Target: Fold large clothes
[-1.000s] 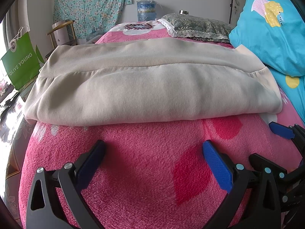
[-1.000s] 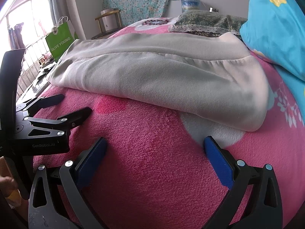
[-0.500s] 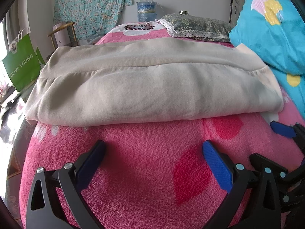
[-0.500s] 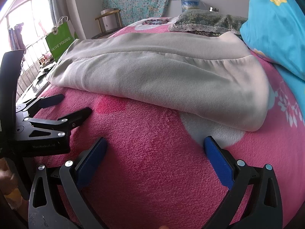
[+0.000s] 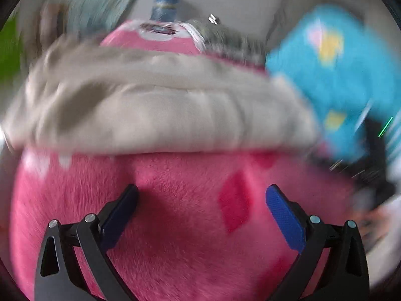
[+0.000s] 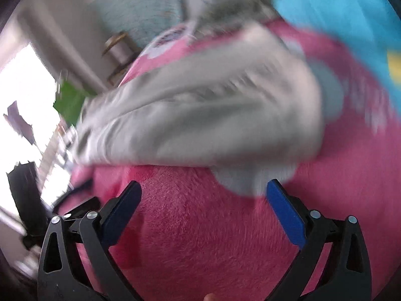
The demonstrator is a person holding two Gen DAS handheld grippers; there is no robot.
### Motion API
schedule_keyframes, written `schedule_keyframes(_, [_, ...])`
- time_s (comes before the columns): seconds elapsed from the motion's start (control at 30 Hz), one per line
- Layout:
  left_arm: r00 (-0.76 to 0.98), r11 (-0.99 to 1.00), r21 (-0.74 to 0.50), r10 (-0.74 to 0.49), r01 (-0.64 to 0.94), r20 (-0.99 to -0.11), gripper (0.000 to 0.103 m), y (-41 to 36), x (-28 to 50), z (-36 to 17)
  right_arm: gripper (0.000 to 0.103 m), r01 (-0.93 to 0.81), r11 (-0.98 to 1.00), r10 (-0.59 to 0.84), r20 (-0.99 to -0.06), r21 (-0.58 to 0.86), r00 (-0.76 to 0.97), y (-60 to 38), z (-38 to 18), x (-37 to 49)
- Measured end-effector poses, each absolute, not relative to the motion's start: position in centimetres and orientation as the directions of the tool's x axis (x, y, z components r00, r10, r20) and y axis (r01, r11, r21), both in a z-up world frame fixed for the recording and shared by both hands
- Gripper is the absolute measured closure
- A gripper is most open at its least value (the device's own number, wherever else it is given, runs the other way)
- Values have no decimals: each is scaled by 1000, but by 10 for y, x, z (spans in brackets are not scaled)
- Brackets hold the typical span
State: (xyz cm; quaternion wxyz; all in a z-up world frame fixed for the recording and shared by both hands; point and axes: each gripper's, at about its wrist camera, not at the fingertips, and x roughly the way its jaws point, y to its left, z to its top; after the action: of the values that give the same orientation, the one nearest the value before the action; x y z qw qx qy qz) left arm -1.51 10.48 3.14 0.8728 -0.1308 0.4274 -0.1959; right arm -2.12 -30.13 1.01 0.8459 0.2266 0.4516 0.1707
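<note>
At the far left a green bag [image 5: 8,50] shows only as a smear beside the bed, and the whole scene is blurred, so fine detail cannot be read. The left tool [image 5: 200,197] has its blue-padded jaws spread wide with nothing between them, low over the pink fleece bed cover [image 5: 180,225]. The beige garment [image 5: 160,110], the piece to be folded, lies across the bed just beyond the jaws as a thick layered slab, its near rounded edge facing the tool and apart from it. The right tool [image 6: 203,192] is likewise spread wide and empty, near the garment's right-hand end. The likely trouble from here: a pinch at the near edge could catch only the top layer, so the stack would peel apart when lifted, and a low jaw could snag the plush cover and drag it along. The slab sags at its left end near the bed's edge, so it might slide off if pulled that way. To the right a bright blue quilt [image 5: 330,75] crowds the garment's end and leaves little room to swing a fold. Behind are a patterned pillow [image 5: 230,40], a floral hanging [image 6: 140,12] and a bright window [image 6: 27,80].
</note>
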Motion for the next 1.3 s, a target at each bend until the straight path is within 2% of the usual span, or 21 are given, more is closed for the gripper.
schedule_keyframes(0.07, [558,738,-664,-604,121,-569,4,147,-11,27,8,-63,780,555,-642,622,529,-311,10,-21])
schedule_keyframes(0.13, [585,586,-809,-672,43,-455,4,178,-5,20,8,-52,662,666,-555,748,499,-315,3,-16])
schedule_keyframes(0.2, [602,509,-860,-690,10,-402,4,192,3,17,8,-21,612,698,-527,791,484,-314,-7,-9])
schedule_keyframes(0.3, [680,435,-898,-639,-67,-360,16,216,11,11,8,8,566,714,-496,824,494,-318,-13,1])
schedule_keyframes(0.33, [697,403,-911,-629,-86,-344,22,223,10,8,8,15,544,719,-475,839,508,-321,-12,6])
schedule_keyframes(0.37, [715,364,-925,-618,-110,-328,33,231,11,4,13,24,536,713,-468,844,522,-324,-12,9])
schedule_keyframes(0.43, [731,316,-938,-606,-141,-314,46,243,12,-1,21,65,506,692,-450,860,564,-335,-15,19])
schedule_keyframes(0.53, [723,345,-928,-604,-144,-337,56,245,15,1,28,87,430,692,-390,899,607,-348,-20,30])
schedule_keyframes(0.63, [721,443,-884,-563,-150,-404,56,239,3,15,42,77,514,653,-448,854,610,-344,-15,36])
schedule_keyframes(0.7, [740,496,-846,-492,-195,-459,56,248,-16,21,47,67,553,632,-470,831,616,-342,-16,31])
schedule_keyframes(0.77, [756,508,-821,-421,-261,-501,48,266,-24,22,51,79,537,638,-465,840,614,-347,-24,27])
schedule_keyframes(0.87, [773,457,-833,-386,-313,-503,47,291,-20,10,49,80,506,661,-446,859,604,-358,-27,30])
schedule_keyframes(1.0, [813,335,-911,-444,-240,-377,40,302,16,-4,34,87,484,674,-434,871,598,-359,-24,40])
schedule_keyframes(1.03, [819,306,-927,-459,-216,-343,40,302,26,-8,39,93,504,657,-451,859,604,-355,-21,42])
schedule_keyframes(1.07, [819,295,-931,-465,-215,-336,41,303,35,-9,70,107,558,612,-495,823,616,-354,-20,44])
schedule_keyframes(1.1, [816,301,-929,-467,-218,-342,42,303,43,-8,74,100,555,613,-487,826,622,-356,-23,45])
schedule_keyframes(1.13, [811,362,-907,-450,-218,-374,47,299,51,1,76,102,533,619,-470,840,629,-356,-25,46])
schedule_keyframes(1.17, [810,457,-862,-407,-219,-422,69,295,54,15,79,105,523,618,-460,846,638,-356,-26,44])
schedule_keyframes(1.23, [829,722,-682,-307,-117,-467,81,274,53,63,81,78,568,593,-473,820,651,-350,-19,37])
schedule_keyframes(1.27, [848,812,-583,-282,-39,-448,86,260,48,86,81,69,587,580,-479,806,659,-347,-16,36])
schedule_keyframes(1.3, [853,840,-542,-286,3,-437,88,253,42,98,81,69,587,582,-480,806,656,-348,-16,35])
